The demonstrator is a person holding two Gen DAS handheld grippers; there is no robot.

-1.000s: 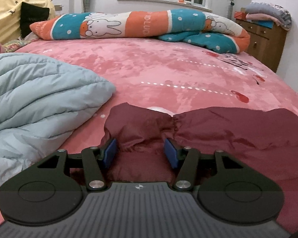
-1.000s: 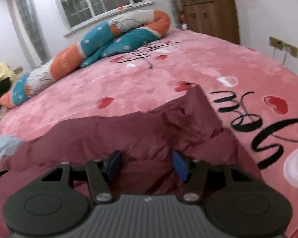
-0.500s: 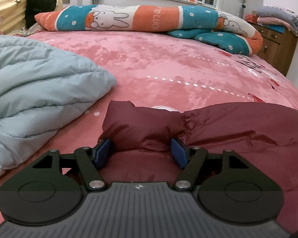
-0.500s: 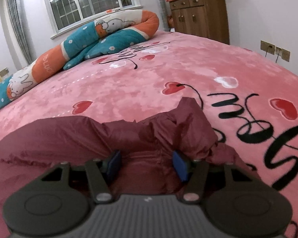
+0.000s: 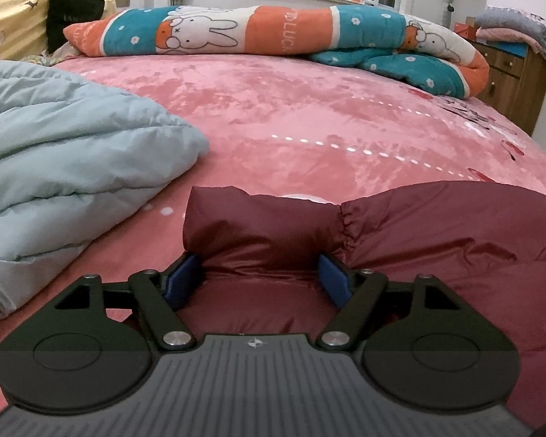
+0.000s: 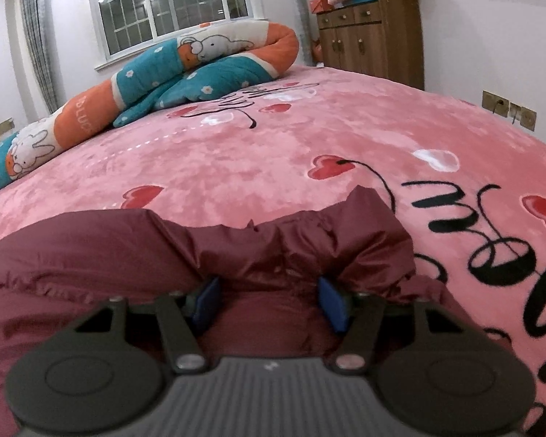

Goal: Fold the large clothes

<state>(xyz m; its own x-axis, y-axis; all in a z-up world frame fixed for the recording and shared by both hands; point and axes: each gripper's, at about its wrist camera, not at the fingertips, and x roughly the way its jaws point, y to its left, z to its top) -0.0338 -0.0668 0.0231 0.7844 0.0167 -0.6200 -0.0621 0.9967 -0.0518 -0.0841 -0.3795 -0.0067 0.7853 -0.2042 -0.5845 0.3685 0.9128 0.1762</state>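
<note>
A dark maroon padded jacket (image 5: pixel 436 240) lies spread across the near part of the pink bed (image 5: pixel 291 109). Its left end, beyond a gathered elastic seam, sits between the blue pads (image 5: pixel 180 282) of my left gripper (image 5: pixel 258 273). Those jaws are opening and the cloth rests slack between them. In the right wrist view the jacket (image 6: pixel 109 247) bunches up at its right end. There my right gripper (image 6: pixel 267 295) has a thick fold squeezed between both pads, with its jaws just starting to ease apart. Both grippers are low over the bed.
A pale blue quilted cover (image 5: pixel 54 153) lies heaped on the left of the bed, close to the jacket's left end. A rolled rabbit-print quilt (image 5: pixel 273 32) runs along the far edge under the window. A wooden cabinet (image 6: pixel 371 32) stands at the far right corner.
Both grippers have come down with the jacket, which now lies flatter on the bed. My left jaws have spread wider and the pinched cloth has relaxed. The right grip looks much the same.
</note>
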